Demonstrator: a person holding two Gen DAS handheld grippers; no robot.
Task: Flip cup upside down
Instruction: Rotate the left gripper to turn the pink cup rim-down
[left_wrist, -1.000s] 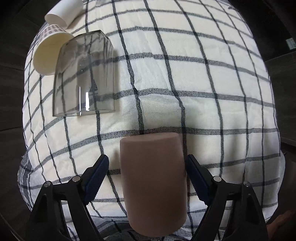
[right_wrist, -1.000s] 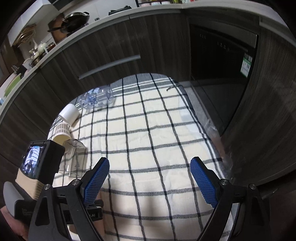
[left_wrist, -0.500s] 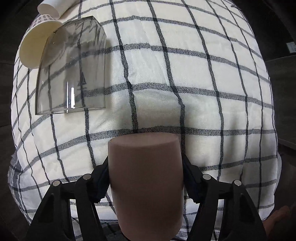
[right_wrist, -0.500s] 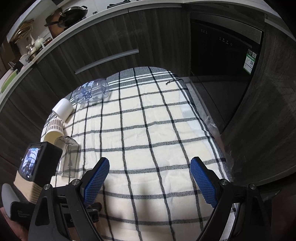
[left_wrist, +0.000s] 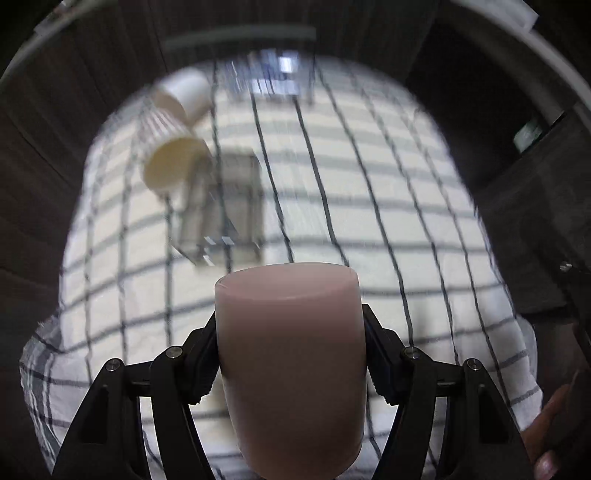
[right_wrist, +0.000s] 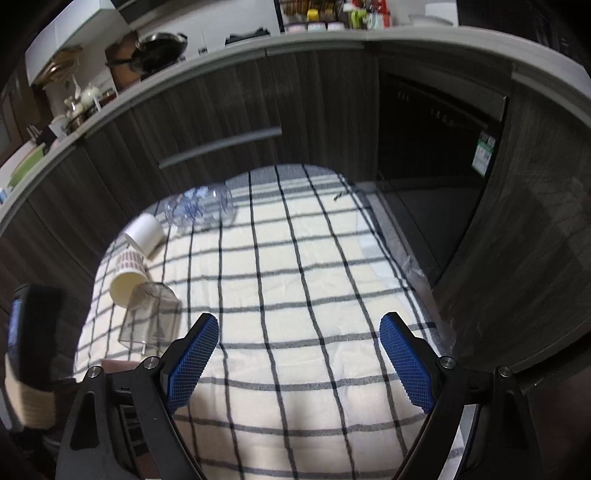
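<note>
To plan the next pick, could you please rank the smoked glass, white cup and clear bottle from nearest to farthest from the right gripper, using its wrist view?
1. Smoked glass, near left of the right gripper.
2. White cup, farther left.
3. Clear bottle, far edge of the cloth.

Place: a home kitchen, seen from low down near the floor.
Cabinets: dark wood-grain cabinet fronts with a long bar handle — a run of base units under a pale counter edge.
Tabletop above: a dark wok or pan, a pale teapot, jars and bottles along the back.
Appliance: a dark built-in unit with a green-and-white label.
Work surface: a cream checked cloth carrying paper cups — domestic clutter, nothing industrial.
</note>
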